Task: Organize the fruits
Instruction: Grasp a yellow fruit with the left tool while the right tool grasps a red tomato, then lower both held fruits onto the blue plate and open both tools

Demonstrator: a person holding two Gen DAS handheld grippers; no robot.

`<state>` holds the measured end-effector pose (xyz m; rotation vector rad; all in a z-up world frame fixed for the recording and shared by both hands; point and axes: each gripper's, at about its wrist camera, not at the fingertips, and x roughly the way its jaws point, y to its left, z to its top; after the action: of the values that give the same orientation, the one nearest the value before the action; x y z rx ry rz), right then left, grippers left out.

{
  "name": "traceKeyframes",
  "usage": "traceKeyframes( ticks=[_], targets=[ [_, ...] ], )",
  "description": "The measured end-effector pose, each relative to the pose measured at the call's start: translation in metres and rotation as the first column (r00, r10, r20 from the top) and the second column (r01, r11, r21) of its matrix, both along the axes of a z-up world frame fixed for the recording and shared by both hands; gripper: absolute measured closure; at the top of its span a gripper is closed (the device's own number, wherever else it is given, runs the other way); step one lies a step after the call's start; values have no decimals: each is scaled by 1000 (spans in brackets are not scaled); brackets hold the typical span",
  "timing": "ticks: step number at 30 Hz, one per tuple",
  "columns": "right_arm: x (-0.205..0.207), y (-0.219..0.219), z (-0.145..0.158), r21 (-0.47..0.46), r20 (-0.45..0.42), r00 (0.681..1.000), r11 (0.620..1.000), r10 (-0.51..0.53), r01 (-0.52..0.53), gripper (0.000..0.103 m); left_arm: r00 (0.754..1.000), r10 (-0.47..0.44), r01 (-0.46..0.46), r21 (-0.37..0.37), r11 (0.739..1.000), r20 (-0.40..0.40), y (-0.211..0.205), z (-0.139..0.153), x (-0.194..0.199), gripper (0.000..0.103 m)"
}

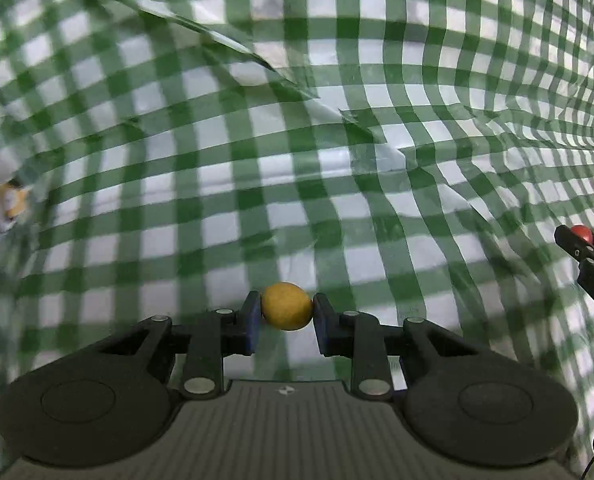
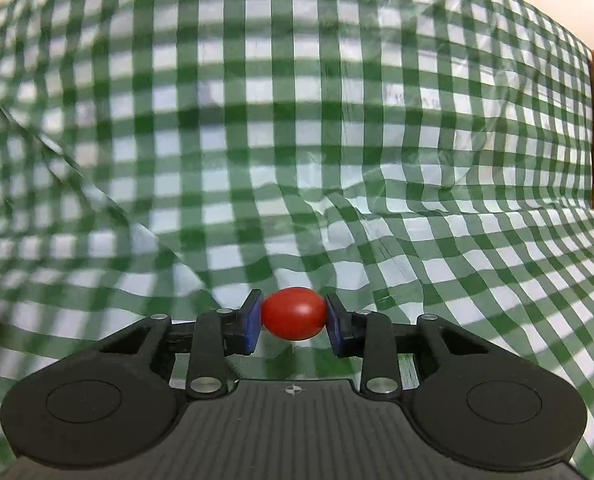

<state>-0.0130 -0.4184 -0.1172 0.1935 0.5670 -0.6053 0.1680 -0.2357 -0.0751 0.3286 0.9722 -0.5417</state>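
My left tool (image 1: 287,322) is matte black: two round discs at its base, linkage bars pinned with silver screws, and blue pads (image 1: 252,326) on the fingertips. A ribbed grey plate with a small compass-like mark sits between the discs. My right tool (image 2: 294,322) is built the same, blue pads (image 2: 253,326) and all. Seen from the left camera, its black finger carries white letters "DAS", and a thin dark cable hangs below its body.
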Motion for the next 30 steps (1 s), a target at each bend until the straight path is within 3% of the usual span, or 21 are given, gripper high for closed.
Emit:
traceKeyframes(
  ticks=[4, 12, 22, 30],
  targets=[
    [-27, 39, 31, 121, 0, 998, 990, 67, -67, 69, 1000, 26, -26, 39, 999, 10, 44, 36, -39, 73],
    [-94, 156, 77, 274, -21, 979, 943, 202, -189, 69, 998, 59, -59, 26, 998, 5, 152, 91, -130, 73],
    [-166, 265, 117, 436, -49, 962, 873, 268, -221, 69, 989, 146, -145, 33, 989, -31, 263, 116, -216, 73],
    [-196, 333, 134, 436, -75, 928, 849, 364, -298, 69, 985, 172, -172, 21, 985, -2, 313, 122, -263, 73]
  ],
)
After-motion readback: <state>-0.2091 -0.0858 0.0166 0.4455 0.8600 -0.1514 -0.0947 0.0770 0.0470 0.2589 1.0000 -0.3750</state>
